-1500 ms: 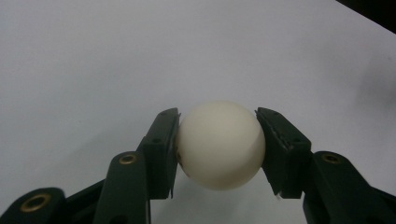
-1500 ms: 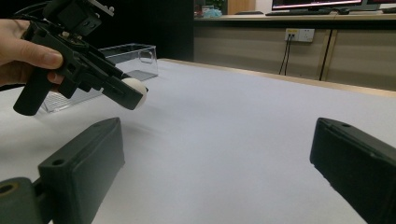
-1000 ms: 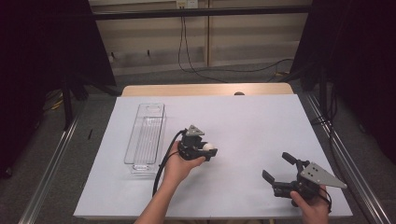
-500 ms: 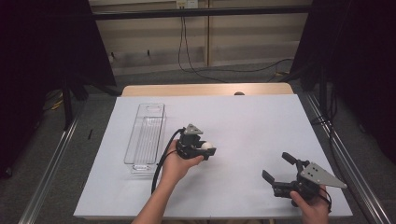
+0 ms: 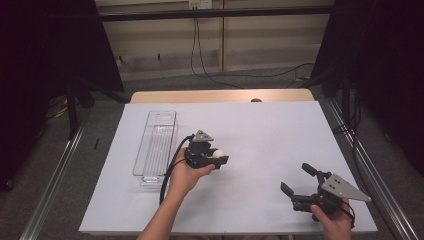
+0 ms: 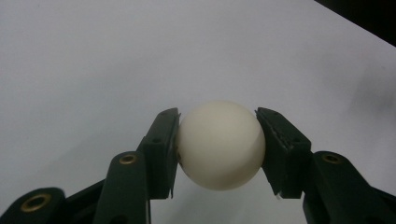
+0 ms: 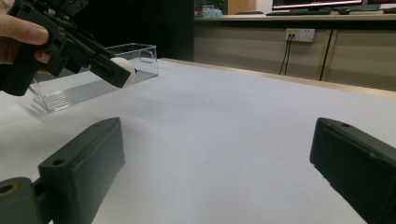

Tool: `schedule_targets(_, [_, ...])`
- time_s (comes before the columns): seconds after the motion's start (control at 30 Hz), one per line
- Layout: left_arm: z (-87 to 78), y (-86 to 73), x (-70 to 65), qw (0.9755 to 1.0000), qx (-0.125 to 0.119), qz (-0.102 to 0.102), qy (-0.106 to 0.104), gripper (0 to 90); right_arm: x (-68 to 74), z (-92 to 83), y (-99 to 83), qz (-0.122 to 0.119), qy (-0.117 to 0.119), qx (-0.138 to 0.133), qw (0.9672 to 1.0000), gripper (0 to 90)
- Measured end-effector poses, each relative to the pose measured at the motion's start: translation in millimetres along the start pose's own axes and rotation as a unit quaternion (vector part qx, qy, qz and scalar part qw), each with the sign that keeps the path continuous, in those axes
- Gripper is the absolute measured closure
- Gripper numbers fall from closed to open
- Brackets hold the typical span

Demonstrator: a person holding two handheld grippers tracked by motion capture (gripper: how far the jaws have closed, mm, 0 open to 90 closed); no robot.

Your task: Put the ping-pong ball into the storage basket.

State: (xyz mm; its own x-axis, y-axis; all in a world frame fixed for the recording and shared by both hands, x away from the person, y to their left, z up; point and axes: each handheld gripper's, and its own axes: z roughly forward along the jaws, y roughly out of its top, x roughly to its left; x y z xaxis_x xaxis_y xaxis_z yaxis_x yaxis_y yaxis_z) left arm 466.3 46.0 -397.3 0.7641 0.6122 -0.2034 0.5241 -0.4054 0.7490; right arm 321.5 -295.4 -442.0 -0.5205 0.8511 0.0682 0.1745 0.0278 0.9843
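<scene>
A white ball (image 6: 219, 144) sits between the two black jaws of my left gripper (image 5: 216, 159), which is shut on it and held just above the white table sheet (image 5: 260, 130). The left gripper view shows both pads (image 6: 163, 140) pressing the ball's sides. A long clear plastic tray (image 5: 156, 145) lies just left of that hand. My right gripper (image 5: 296, 178) rests near the front right of the table, open, with nothing between its jaws. From the right gripper view, the left gripper (image 7: 93, 56) and the ball (image 7: 127, 72) appear in front of the tray (image 7: 88, 88).
The sheet covers a wooden table whose far edge (image 5: 220, 96) shows as a tan strip. Metal rails (image 5: 55, 175) run along both sides of the table. Cables (image 5: 210, 60) lie on the floor beyond it. A black cable (image 5: 172, 165) trails from the left gripper.
The left gripper, still holding the ball, has drifted very slightly toward the tray. The right gripper has stayed where it was.
</scene>
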Motion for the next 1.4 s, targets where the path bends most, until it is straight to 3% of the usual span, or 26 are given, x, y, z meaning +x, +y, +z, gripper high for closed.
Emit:
schedule_targets(0.43, [-9.0, 1.7, 3.8, 0.9999, -0.010, -0.005, 0.007, 51.2, -0.3, 0.0, 0.0, -0.001, -0.001, 0.000, 1.0000, 2.7])
schedule_targets(1.0, [-13.9, 1.0, 7.2, 0.9998, -0.002, -0.010, 0.014, 51.2, -0.9, 0.0, -0.3, 0.000, 0.003, 0.003, 1.0000, 2.7])
schedule_targets(1.07, [-13.0, 0.5, 7.3, 0.9997, -0.012, -0.016, 0.013, 51.2, -0.9, 0.4, -0.3, -0.002, 0.002, 0.001, 1.0000, 2.7])
schedule_targets(1.4, [-18.3, 1.3, 10.9, 0.9998, -0.001, -0.013, 0.013, 51.2, -0.8, 0.8, -0.3, 0.001, 0.002, 0.002, 1.0000, 2.8])
